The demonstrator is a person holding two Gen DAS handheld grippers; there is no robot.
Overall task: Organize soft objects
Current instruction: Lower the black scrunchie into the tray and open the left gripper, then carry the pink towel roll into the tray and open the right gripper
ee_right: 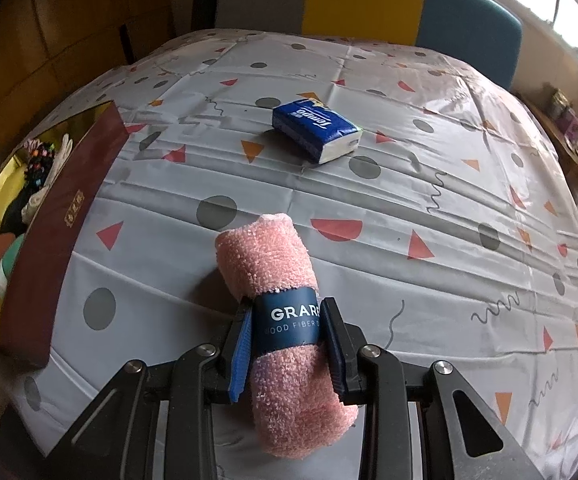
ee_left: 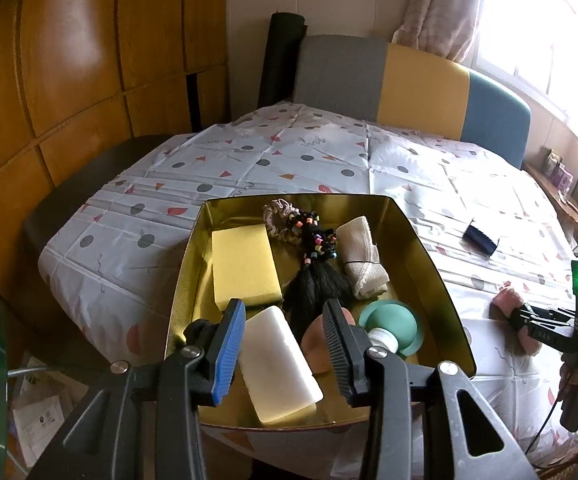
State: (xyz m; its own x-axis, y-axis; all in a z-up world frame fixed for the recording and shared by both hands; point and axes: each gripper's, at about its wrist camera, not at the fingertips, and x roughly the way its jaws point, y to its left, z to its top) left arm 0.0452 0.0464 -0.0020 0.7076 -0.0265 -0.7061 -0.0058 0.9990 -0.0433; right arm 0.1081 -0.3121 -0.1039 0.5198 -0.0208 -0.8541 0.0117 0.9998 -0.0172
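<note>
Fingers (ee_right: 335, 344) of the right tool (ee_right: 287, 340) are clamping the rolled pink towel (ee_right: 277, 304) at its blue band, lying on the table (ee_right: 429, 200). Ahead is sitting a blue tissue pack (ee_right: 316, 128). The left tool (ee_left: 285, 344) is hovering with jaws apart over the gold tray (ee_left: 429, 264), just above a white sponge (ee_left: 277, 364).

Pink rolled towel (ee_right: 285, 320) with dark blue paper band, lying on tablecloth near front edge, right of tin (ee_left: 429, 248). Blue tissue pack (ee_right: 316, 129) flat toward table centre. Gold-lined tin at left edge holds yellow sponge (ee_left: 245, 266), white block (ee_left: 279, 364), scrunchie (ee_left: 279, 214), beaded hairpiece (ee_left: 316, 268), rolled beige cloth (ee_left: 363, 260)
</note>
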